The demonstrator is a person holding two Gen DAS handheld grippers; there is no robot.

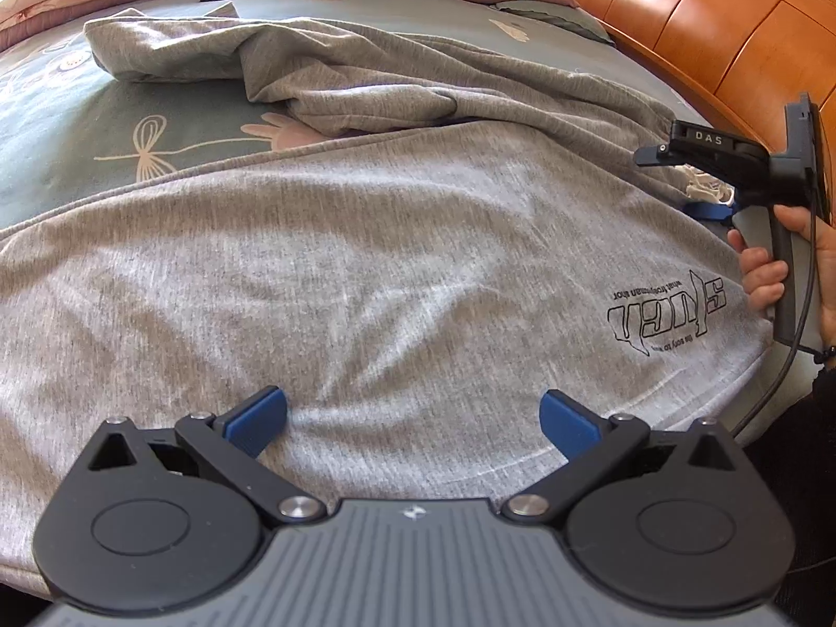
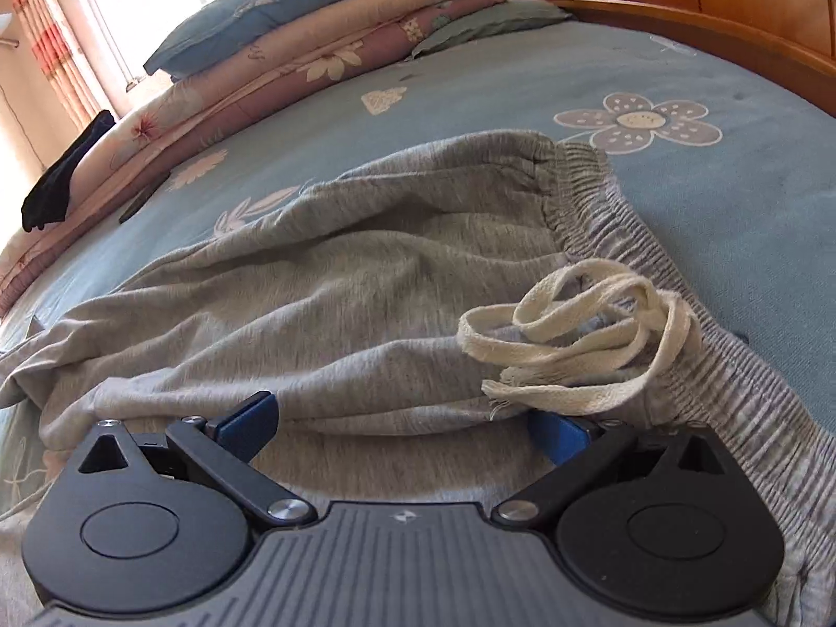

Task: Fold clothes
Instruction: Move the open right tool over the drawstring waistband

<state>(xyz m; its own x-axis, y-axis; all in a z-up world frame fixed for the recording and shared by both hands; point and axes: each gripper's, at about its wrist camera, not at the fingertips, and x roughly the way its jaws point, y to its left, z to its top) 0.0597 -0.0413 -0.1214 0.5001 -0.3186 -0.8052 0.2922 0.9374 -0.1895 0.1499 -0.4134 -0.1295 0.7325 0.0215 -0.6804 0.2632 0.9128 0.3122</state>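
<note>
The bed (image 2: 470,99), covered in a blue-green sheet with pale flower and dragonfly prints, fills both views, with a curved orange wooden headboard (image 1: 721,26) along its far edge. A stack of folded quilts and pillows (image 2: 292,47) lies along one side of the mattress, and a dark piece of cloth (image 2: 62,177) is draped over the stack's end.

The grey sweatpants (image 1: 366,261) lie spread across the bed. One leg runs broad and fairly flat under the left wrist camera, with a black outlined logo (image 1: 663,313) printed near its edge (the lettering reads upside down from here); the other leg is bunched and wrinkled farther back. In the right wrist view the elastic waistband (image 2: 590,198) curves open toward the headboard, and the cream drawstring (image 2: 569,334) lies in a loose tangle on the fabric beside it.

The left gripper (image 1: 413,418) hovers low over the flat leg, its blue-padded fingers spread wide and holding nothing. The right gripper (image 2: 402,426) is likewise spread wide at the waist end, with grey fabric lying between its fingers and the drawstring's frayed end draped over the right-hand pad; it grips nothing. In the left wrist view a hand (image 1: 768,271) holds the right gripper's handle at the bed's edge.
</note>
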